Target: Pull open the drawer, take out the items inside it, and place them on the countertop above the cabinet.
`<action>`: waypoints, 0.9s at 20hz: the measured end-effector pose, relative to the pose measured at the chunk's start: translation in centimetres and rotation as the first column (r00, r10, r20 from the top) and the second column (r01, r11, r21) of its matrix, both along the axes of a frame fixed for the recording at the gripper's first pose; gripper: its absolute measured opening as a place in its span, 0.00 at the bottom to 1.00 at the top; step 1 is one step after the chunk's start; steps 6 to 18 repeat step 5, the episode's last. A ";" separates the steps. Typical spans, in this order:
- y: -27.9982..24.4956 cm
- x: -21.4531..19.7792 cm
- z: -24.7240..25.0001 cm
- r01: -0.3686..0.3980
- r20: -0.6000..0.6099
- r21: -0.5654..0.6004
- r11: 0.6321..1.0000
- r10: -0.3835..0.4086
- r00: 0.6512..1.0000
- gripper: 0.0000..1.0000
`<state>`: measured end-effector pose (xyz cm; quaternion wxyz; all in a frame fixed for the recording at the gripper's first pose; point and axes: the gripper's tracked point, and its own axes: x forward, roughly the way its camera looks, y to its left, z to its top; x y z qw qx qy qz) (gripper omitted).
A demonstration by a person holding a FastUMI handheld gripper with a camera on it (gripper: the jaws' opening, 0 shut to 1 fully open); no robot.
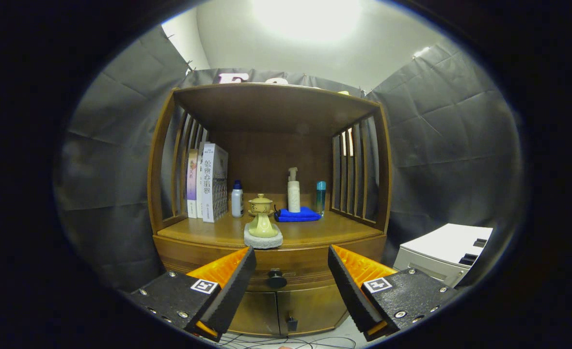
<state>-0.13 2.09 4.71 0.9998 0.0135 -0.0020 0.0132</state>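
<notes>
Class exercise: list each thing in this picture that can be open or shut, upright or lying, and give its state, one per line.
drawer: shut
gripper: open, knob between its fingers, untouched
cabinet doors: shut
books: upright
pump bottle: upright
blue cloth: folded, lying flat
lidded cup: lid on, upright

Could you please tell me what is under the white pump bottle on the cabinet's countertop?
The white pump bottle stands on a folded blue cloth. The open gripper hangs short of the drawer's dark round knob.
</notes>
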 end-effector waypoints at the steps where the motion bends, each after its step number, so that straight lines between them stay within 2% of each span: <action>1: -0.1 -0.5 -0.1 0.000 -0.001 -0.002 1.000 0.000 1.000 0.93; 18: -0.1 -1.5 -0.4 -0.013 0.005 -0.013 1.000 0.013 1.000 0.93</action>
